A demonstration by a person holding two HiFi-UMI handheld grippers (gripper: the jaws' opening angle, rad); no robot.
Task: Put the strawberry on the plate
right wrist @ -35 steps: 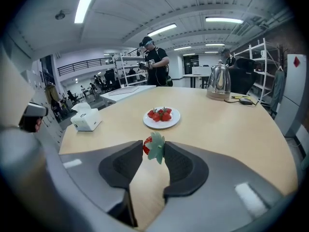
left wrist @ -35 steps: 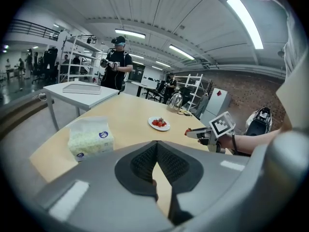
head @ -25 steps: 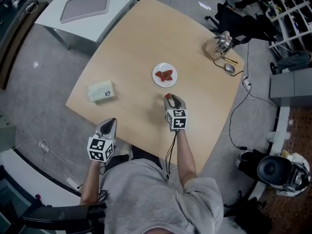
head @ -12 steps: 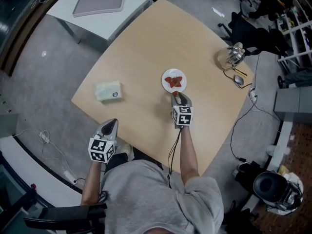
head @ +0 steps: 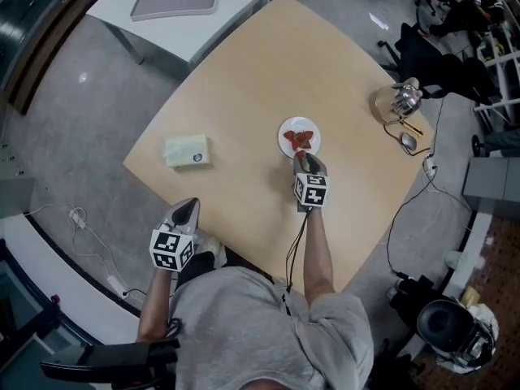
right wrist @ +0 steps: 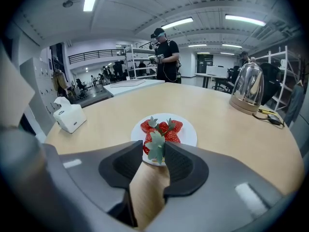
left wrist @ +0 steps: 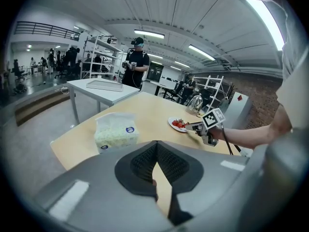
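red strawberry (right wrist: 154,145), green leafy cap, tight between right gripper (right wrist: 153,150) jaws by the white plate (right wrist: 189,132); left gripper (left wrist: 157,144) jaws together

Smooth matt wood-look table (head: 244,80), glossy white plate (right wrist: 190,132), clear glass dome (right wrist: 247,93)

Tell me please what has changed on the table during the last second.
The right gripper carried its strawberry forward to the near rim of the plate, still clamped on it. The left gripper, shut and empty, stayed by the table's near edge; the tissue pack and the strawberries on the plate did not move.
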